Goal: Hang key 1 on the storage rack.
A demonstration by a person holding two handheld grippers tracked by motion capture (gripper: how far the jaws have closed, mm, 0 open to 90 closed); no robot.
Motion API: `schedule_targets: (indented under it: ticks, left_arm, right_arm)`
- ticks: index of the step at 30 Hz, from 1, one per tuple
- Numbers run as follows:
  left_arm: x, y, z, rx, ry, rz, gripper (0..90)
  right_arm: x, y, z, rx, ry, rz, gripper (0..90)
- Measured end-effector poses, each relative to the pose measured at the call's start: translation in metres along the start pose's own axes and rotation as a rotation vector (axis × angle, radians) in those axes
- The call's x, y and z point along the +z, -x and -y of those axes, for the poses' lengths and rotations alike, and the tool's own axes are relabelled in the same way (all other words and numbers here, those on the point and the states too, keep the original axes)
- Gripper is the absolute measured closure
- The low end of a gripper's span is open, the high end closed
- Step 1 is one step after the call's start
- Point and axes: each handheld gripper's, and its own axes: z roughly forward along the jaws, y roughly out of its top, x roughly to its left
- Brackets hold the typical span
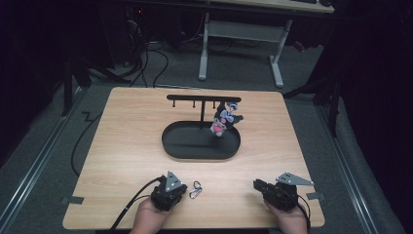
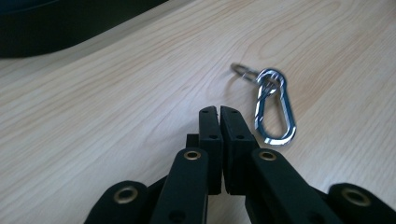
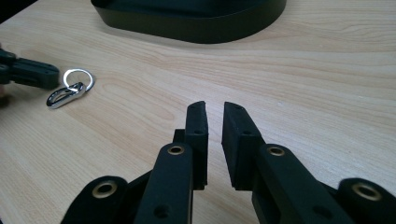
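A silver carabiner point(image 2: 274, 111) with a small key ring point(image 2: 243, 71) lies flat on the wooden table point(image 1: 131, 136). It rests just right of my left gripper point(image 2: 219, 111), whose jaws are shut with nothing between them. From above, the carabiner point(image 1: 195, 190) sits near the front edge beside the left gripper point(image 1: 184, 189). My right gripper point(image 3: 215, 108) stands slightly open and empty over bare wood, with the carabiner point(image 3: 65, 94) far to its left. In the high view the right gripper point(image 1: 256, 184) points left along the front edge.
A black oval tray point(image 1: 175, 146) sits mid-table with a black hook rack point(image 1: 202, 98) rising from it. A small black, white and pink plush toy point(image 1: 223, 122) hangs from the rack's right end. The tray's wall point(image 3: 196, 25) lies ahead of the right gripper.
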Motion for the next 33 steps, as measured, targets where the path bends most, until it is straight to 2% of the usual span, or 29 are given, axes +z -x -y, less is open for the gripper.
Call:
schedule_targets:
  ticks: [2,5,6,7,11,12,17,22,25,29,31,33]
  left_arm:
    - [0.008,0.009,-0.008,0.028,-0.007,0.018,88.1]
    - [0.012,0.017,-0.012,0.040,-0.010,0.034,88.1]
    - [0.018,0.026,-0.017,0.052,-0.009,0.049,88.0]
    - [0.018,0.026,-0.017,0.052,-0.009,0.049,88.0]
    - [0.032,0.047,-0.030,0.083,-0.006,0.092,87.8]
    - [0.032,0.047,-0.030,0.083,-0.006,0.092,87.8]
    - [0.039,0.068,-0.035,0.111,-0.007,0.135,86.4]
    - [0.028,0.069,-0.024,0.097,-0.009,0.150,86.3]
    - [0.024,0.075,-0.020,0.112,-0.007,0.158,86.3]
    - [0.032,0.082,-0.026,0.118,0.001,0.178,86.4]
    - [0.040,0.089,-0.033,0.141,0.005,0.187,86.2]
    - [0.042,0.090,-0.035,0.134,0.006,0.194,84.6]
  right_arm:
    - [0.000,0.000,-0.001,-0.009,0.000,-0.009,81.4]
    - [0.000,0.000,-0.001,-0.011,0.001,-0.015,81.3]
    - [0.000,0.000,0.000,-0.008,-0.001,-0.019,81.4]
    - [0.000,0.000,0.000,-0.008,-0.001,-0.019,81.4]
    - [0.000,0.002,0.000,-0.001,-0.004,-0.023,81.4]
    - [0.000,0.002,0.000,-0.001,-0.004,-0.023,81.4]
    - [-0.001,0.003,0.000,0.005,-0.006,-0.025,81.4]
    - [-0.001,0.004,0.001,0.007,-0.001,-0.026,81.4]
    - [-0.001,0.005,0.001,0.008,-0.005,-0.031,81.4]
    - [0.000,0.004,0.000,0.008,-0.012,-0.026,81.4]
    - [0.001,0.005,0.001,0.011,-0.014,-0.023,81.4]
    - [0.001,0.006,0.001,0.016,-0.016,-0.021,81.3]
